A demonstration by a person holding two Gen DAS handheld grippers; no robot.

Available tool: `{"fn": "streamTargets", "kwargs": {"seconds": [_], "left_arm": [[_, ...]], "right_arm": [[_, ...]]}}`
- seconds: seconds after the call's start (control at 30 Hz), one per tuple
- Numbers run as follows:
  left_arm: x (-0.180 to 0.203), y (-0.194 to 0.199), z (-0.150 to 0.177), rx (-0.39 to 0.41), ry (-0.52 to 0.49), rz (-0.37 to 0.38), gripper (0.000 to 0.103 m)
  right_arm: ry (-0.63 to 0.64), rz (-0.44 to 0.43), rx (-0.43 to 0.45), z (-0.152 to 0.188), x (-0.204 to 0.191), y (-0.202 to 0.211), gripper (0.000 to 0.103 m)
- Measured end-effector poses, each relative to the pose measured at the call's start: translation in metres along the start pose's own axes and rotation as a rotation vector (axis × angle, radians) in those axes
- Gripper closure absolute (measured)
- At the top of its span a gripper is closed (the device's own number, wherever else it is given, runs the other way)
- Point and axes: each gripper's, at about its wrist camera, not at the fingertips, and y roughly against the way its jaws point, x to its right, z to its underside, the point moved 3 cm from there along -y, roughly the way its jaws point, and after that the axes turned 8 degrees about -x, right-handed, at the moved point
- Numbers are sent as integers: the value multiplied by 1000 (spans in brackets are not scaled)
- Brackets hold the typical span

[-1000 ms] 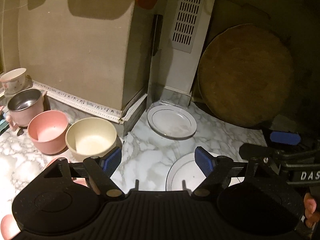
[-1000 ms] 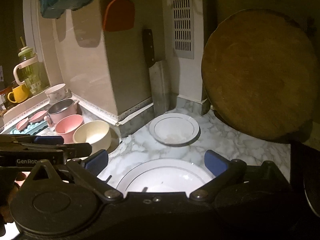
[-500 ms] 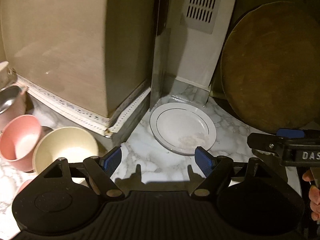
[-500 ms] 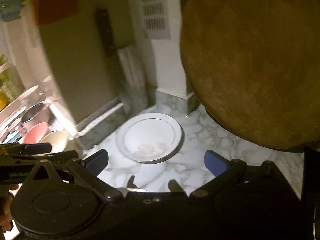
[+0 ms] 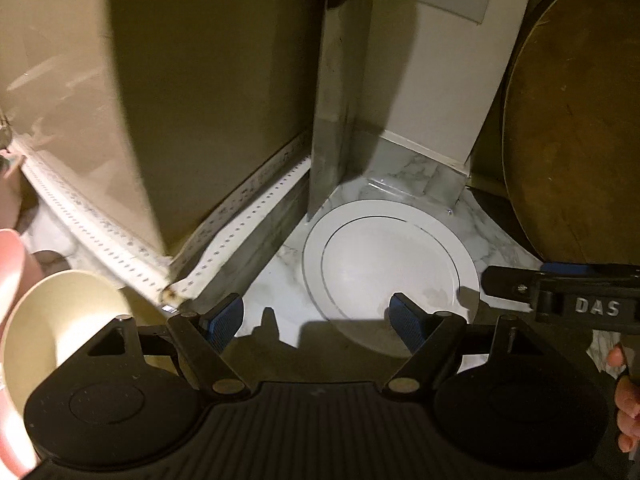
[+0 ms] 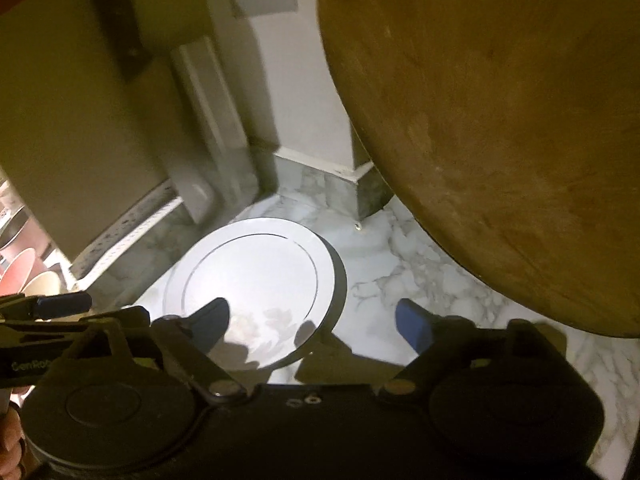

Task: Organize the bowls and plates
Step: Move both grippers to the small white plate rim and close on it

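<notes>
A small white plate (image 5: 390, 260) with a thin dark ring lies flat on the marble counter in the back corner; it also shows in the right wrist view (image 6: 256, 280). My left gripper (image 5: 318, 322) is open and empty just in front of its near left rim. My right gripper (image 6: 316, 326) is open and empty, its left finger over the plate's near edge. A cream bowl (image 5: 52, 328) sits at the far left, with a pink bowl (image 6: 18, 268) beside it.
A large round wooden board (image 6: 500, 120) leans against the wall on the right, close to the plate. A cleaver blade (image 5: 338, 100) hangs above the plate's far edge. A beige wall block with perforated trim (image 5: 248, 204) bounds the left.
Both grippers have moved forward and down toward the small plate in the corner. The nearer, larger plate has dropped out of view beneath them. Both stay open.
</notes>
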Motion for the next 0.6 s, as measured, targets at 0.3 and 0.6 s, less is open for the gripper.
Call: {"fn": "streamTargets", "kwargs": {"seconds": [0.3, 0.6], "left_arm": [[-8, -35, -12, -60, 56, 52, 24], [-4, -45, -18, -50, 69, 42, 32]], "right_arm": [[-27, -38, -52, -18, 15, -31, 34], [-53, -82, -94, -26, 25, -51, 59]]}}
